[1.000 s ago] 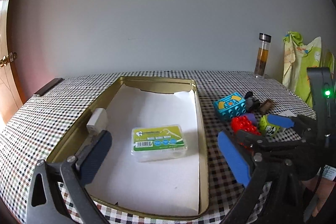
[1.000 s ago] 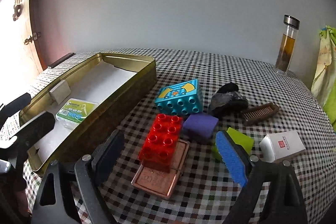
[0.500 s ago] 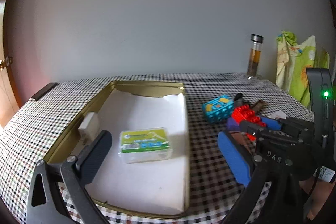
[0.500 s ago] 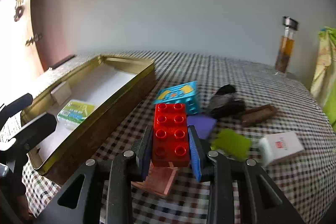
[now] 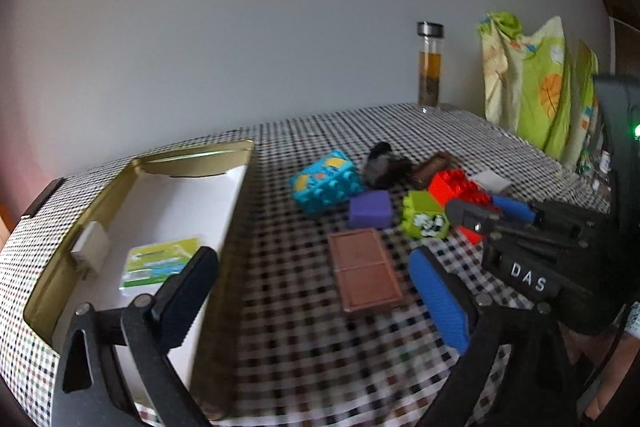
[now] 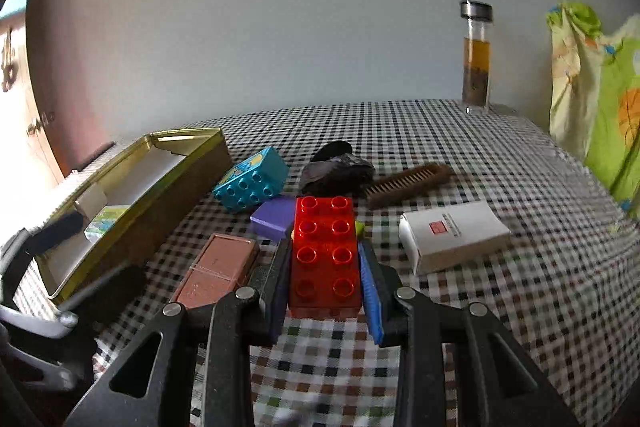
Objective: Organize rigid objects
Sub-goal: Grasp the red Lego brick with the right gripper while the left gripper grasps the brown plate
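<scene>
Right wrist view shows the red studded brick (image 6: 325, 255) clamped between the right gripper (image 6: 325, 267) pads, long axis running straight out along the fingers, lifted clear of the checked tablecloth (image 6: 500, 307). Its likely destination, the gold tin tray (image 6: 192, 183), lies to the left. Between them sit a brown flat case (image 6: 218, 271), purple block (image 6: 274, 217) and turquoise brick (image 6: 252, 179). Nearer the tray, the left gripper (image 5: 316, 287) hangs wide and empty, its jaws just narrowed slightly

A plain pale wall (image 6: 280, 7) rises behind the checked-cloth worktop (image 6: 540, 267). A wooden door (image 6: 16, 99) stands at nine o'clock, brightly lit; patterned green fabric (image 6: 600, 99) hangs at three o'clock.
</scene>
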Available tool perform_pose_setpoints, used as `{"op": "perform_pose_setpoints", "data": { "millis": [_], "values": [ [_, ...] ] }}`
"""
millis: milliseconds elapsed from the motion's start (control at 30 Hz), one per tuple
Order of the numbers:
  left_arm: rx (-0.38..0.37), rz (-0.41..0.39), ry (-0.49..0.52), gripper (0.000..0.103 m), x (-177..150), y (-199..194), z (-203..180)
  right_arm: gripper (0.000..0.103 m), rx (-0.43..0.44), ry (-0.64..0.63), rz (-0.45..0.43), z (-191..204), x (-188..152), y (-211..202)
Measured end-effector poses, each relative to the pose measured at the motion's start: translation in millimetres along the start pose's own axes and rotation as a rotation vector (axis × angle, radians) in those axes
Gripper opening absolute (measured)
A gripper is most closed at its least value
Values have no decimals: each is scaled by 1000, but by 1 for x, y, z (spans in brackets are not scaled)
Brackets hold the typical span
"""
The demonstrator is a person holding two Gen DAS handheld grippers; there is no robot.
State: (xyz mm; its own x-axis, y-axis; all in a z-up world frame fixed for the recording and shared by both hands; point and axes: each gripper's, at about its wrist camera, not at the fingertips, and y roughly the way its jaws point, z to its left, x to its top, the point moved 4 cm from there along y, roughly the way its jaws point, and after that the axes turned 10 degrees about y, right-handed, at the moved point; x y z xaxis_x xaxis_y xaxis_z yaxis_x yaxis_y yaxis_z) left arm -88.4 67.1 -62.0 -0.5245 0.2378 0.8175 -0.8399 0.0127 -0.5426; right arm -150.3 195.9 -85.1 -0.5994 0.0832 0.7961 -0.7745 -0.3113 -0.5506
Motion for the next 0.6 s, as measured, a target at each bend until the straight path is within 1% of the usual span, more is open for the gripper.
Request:
{"op": "perform_pose_setpoints", "data": {
  "millis": [67,133,200,267,333,367,433,467,567,600],
  "values": [
    [-19,11,4,94,1,3,-6,34,-9,-4,-18,-2,1,-3],
    [-42,31,5,90,2,10,-10,34,8,10,-20,-4,1,-4],
    [-64,50,3,82,3,17,-14,34,17,23,-29,-6,3,-5],
    [-95,79,9,81,4,24,-19,34,32,41,-36,-9,3,-7],
    [-107,97,11,80,5,29,-23,34,38,55,-42,-12,4,-9],
    [-117,114,9,77,4,33,-24,34,38,60,-46,-12,4,-9],
    [-137,156,5,75,1,41,-27,34,37,68,-50,-14,5,-10],
    [-146,177,-1,70,-1,45,-27,34,36,73,-52,-15,5,-11],
    [-167,236,-11,69,-7,55,-30,34,39,82,-49,-16,4,-11],
    [-172,252,-20,66,-8,57,-31,34,39,84,-46,-16,4,-10]
  ]
}}
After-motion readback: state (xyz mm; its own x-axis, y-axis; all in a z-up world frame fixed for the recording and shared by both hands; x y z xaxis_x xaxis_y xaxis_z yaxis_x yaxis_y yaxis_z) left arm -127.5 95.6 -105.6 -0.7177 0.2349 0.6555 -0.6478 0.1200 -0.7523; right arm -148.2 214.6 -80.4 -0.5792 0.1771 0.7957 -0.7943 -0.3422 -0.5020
